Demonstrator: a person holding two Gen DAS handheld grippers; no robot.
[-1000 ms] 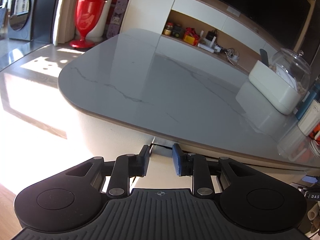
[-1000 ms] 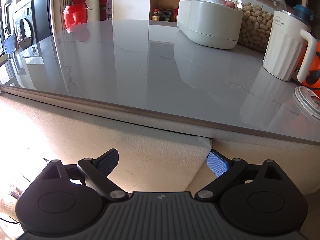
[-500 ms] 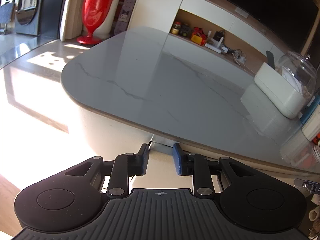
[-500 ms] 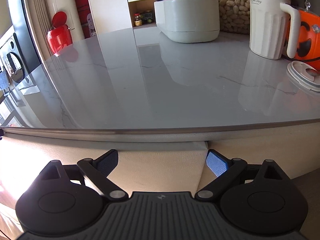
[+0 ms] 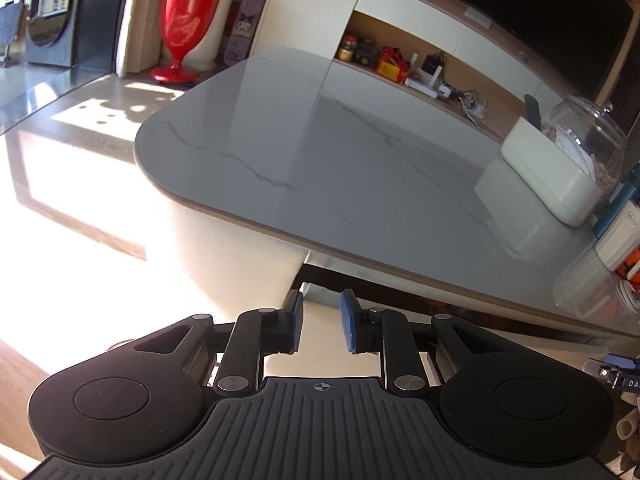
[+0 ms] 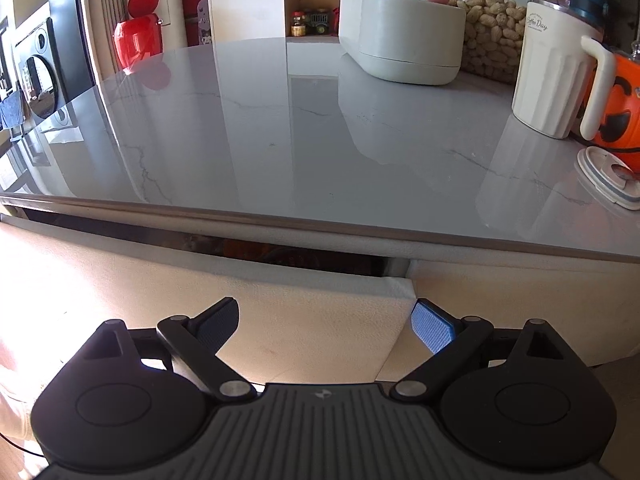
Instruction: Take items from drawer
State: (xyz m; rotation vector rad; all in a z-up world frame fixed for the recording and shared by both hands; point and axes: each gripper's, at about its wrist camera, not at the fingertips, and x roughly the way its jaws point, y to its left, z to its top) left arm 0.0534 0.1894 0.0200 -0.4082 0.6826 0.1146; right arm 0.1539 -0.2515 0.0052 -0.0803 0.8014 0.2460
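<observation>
A cream drawer front (image 6: 280, 292) sits just under the grey marble tabletop (image 6: 280, 140), pulled out a little. A dark gap (image 6: 280, 250) shows above it, and what is inside is too dark to make out. My left gripper (image 5: 320, 316) is at the drawer's left top corner (image 5: 309, 288). Its jaws are closing, and the narrow gap between the pads is filled by that corner. My right gripper (image 6: 324, 326) stands wide open astride the drawer's right top corner. Its right pad (image 6: 432, 332) lies past the drawer's end.
On the tabletop at the right stand a white oblong container (image 6: 400, 40), a glass jar of peanuts (image 6: 488, 32), a white lidded mug (image 6: 556, 80), an orange pumpkin bucket (image 6: 616, 108) and a loose lid (image 6: 608, 176). A red bin (image 5: 188, 20) stands on the floor beyond.
The drawer has slid out from under the tabletop, and a dark gap has opened above its front. The left jaws have narrowed slightly. The right wrist view has rolled a little.
</observation>
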